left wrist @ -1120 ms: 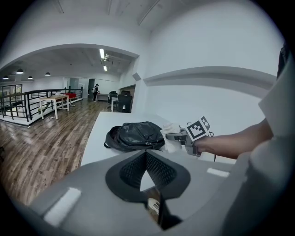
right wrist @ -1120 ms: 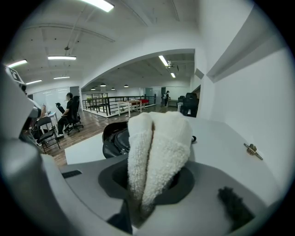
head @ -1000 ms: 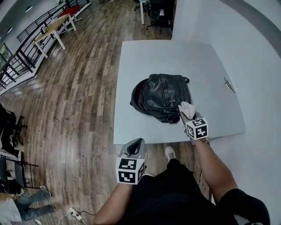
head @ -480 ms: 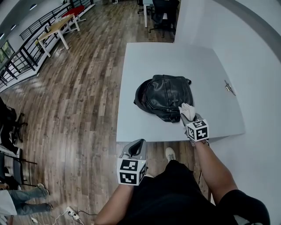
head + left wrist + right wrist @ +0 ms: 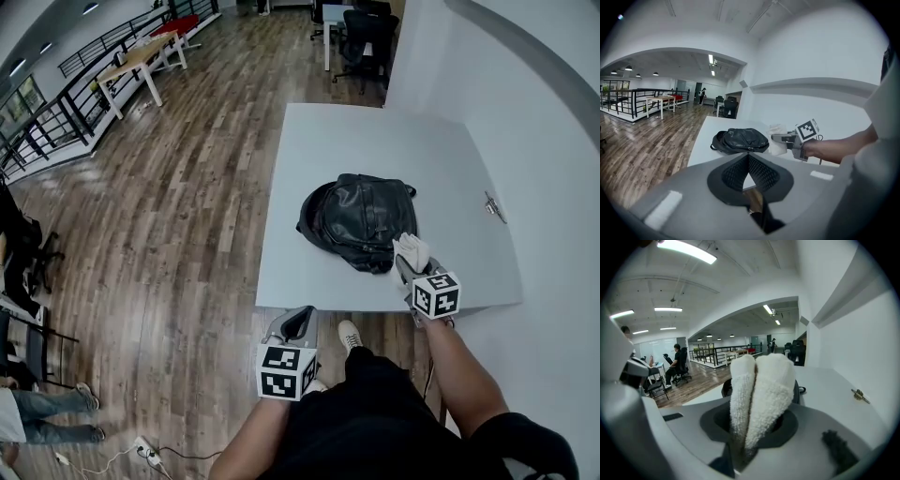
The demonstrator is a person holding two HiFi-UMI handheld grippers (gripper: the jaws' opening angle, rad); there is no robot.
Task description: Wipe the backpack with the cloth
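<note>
Right gripper: your jaws are clamped on the white cloth, which is folded and stands up out of them. You hold it at the near right edge of the black backpack; whether cloth and backpack touch can't be told. The backpack lies on the grey table, toward the near side. Left gripper: you hold it off the table's near edge, over the wood floor, well apart from the backpack. Its jaw tips are together with nothing between them.
</note>
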